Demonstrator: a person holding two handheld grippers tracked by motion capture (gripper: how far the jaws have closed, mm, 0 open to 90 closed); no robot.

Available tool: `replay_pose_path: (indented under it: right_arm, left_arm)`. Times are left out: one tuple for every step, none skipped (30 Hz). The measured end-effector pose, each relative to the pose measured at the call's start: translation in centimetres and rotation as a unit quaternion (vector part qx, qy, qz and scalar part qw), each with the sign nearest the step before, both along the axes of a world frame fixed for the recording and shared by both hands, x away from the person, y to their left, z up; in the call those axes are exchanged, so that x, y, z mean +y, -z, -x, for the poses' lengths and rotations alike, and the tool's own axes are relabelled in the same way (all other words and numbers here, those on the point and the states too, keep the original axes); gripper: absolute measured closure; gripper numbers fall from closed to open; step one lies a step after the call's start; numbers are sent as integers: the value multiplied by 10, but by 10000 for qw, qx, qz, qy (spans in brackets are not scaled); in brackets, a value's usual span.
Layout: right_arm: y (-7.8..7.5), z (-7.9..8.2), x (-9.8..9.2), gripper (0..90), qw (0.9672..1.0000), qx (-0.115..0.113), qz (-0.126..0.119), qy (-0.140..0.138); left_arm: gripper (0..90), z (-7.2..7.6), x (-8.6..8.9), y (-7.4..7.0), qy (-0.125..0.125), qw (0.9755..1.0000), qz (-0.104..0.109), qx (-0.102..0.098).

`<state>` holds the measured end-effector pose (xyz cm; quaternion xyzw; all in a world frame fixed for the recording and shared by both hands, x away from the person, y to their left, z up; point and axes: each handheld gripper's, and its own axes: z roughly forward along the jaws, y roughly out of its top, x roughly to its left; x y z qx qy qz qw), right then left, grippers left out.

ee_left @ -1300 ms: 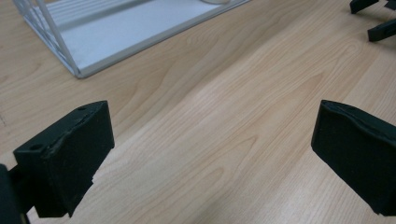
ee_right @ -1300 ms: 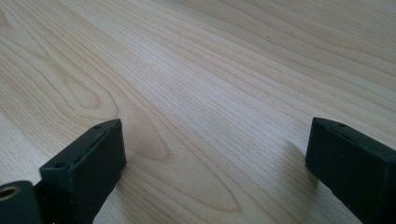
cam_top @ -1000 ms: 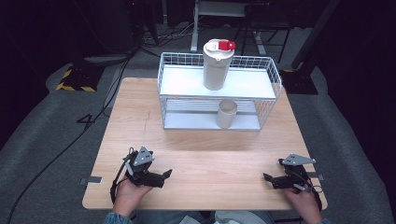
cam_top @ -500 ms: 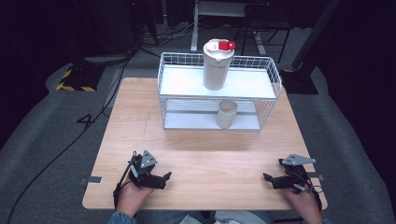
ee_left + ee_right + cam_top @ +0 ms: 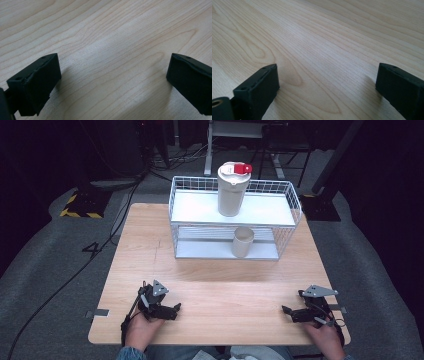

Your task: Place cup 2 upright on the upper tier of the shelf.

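From my seat at the controls, I start at the left: the left claw (image 5: 176, 309) sits low over the worktop (image 5: 150, 245) near its front-left corner, held in a hand (image 5: 142, 330) that comes in over the front edge, with its jaws pointing toward the middle of the front strip. In the left gripper view its two black jaws stand wide apart with bare wood grain between them and nothing gripped. Between the two claws I see an open band of worktop along the front edge, free for travel in either direction. Beyond it, toward the back edge and about centred, stands a white wire rack (image 5: 285, 227) with two levels; its front face is well apart from both claws, so there is open wood in front of it too. On the rack's upper shelf a tall beige container with a white lid and a red tab (image 5: 231, 195) stands upright, and on the lower shelf, just below and slightly to the right, a smaller beige cup (image 5: 242, 242) stands upright behind the wire front. Strips of bare worktop remain on the left and right of the rack, the left one wider. At the right, the right claw (image 5: 285, 310) rests near the front-right corner in the other hand (image 5: 325, 335), close to the right edge, jaws pointing inward. In the right gripper view its jaws are spread wide over plain wood, holding nothing.
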<state>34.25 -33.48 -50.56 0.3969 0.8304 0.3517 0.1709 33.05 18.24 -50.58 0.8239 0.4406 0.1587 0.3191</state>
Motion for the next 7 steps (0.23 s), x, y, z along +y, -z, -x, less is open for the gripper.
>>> replay_pose_path:
  right_arm:
    - [0,0,0,50,10000,-3,9,7]
    - [0,0,0,51,10000,-6,9,8]
    - [0,0,0,51,10000,-7,8,7]
    - [0,0,0,51,10000,-8,9,8]
    - [0,0,0,50,10000,-8,9,9]
    - [0,0,0,43,10000,-2,18,63]
    - [0,1,1,32,9999,1,16,106]
  left_arm:
    - [0,0,0,0,-3,10000,1,0]
    - [0,0,0,0,-2,10000,2,3]
    - [0,0,0,0,5,10000,0,22]
    - [0,0,0,0,13,10000,11,32]
    - [2,1,1,0,-32,10000,26,29]
    - [3,0,2,0,-16,10000,18,16]
    - [3,-1,3,0,8,10000,15,52]
